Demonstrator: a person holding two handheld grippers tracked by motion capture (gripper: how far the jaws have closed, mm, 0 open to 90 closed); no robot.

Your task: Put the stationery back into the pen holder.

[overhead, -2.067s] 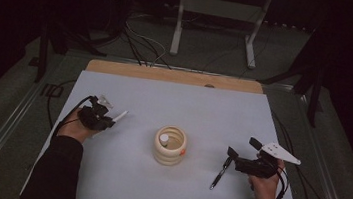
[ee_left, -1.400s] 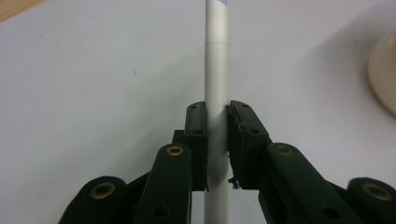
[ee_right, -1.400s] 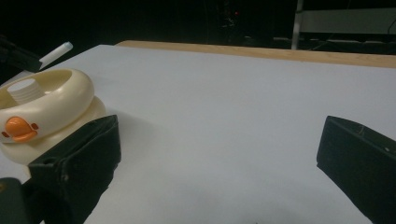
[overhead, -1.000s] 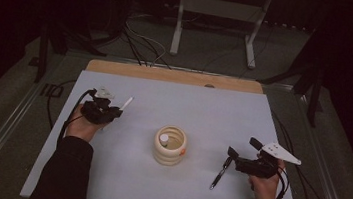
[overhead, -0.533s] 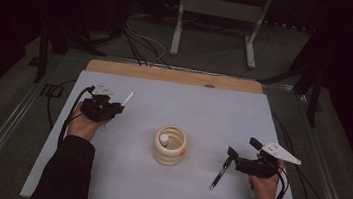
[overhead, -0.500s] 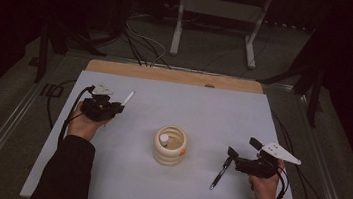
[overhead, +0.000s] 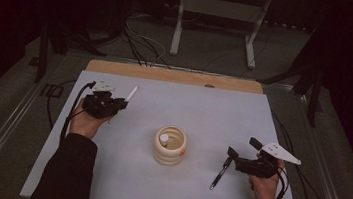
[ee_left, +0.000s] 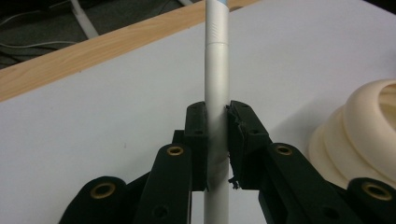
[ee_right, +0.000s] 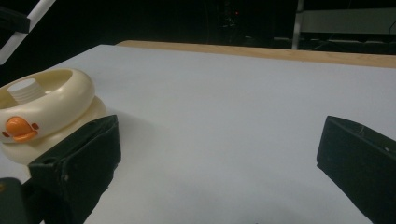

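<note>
My left gripper (overhead: 121,104) is at the left of the white table (overhead: 203,107), shut on a white pen (overhead: 132,93) that sticks out up and to the right. In the left gripper view the jaws of the left gripper (ee_left: 217,116) clamp the white pen (ee_left: 217,56) at mid-shaft. A cream ringed pen holder (overhead: 169,146) with an orange mark stands in the middle, and a white-capped item (overhead: 164,138) stands inside it. My right gripper (overhead: 243,148) rests open at the right. A black pen (overhead: 219,174) lies on the table just left of it.
A wooden strip (overhead: 177,76) runs along the table's far edge. Beyond it on the dark floor are cables (overhead: 141,40) and a metal stand (overhead: 218,24). The right gripper view shows the pen holder (ee_right: 42,112) at its left, beyond the left jaw.
My left gripper has drifted a little farther up the table with the white pen still clamped. The right gripper, the black pen and the holder have stayed where they were.
</note>
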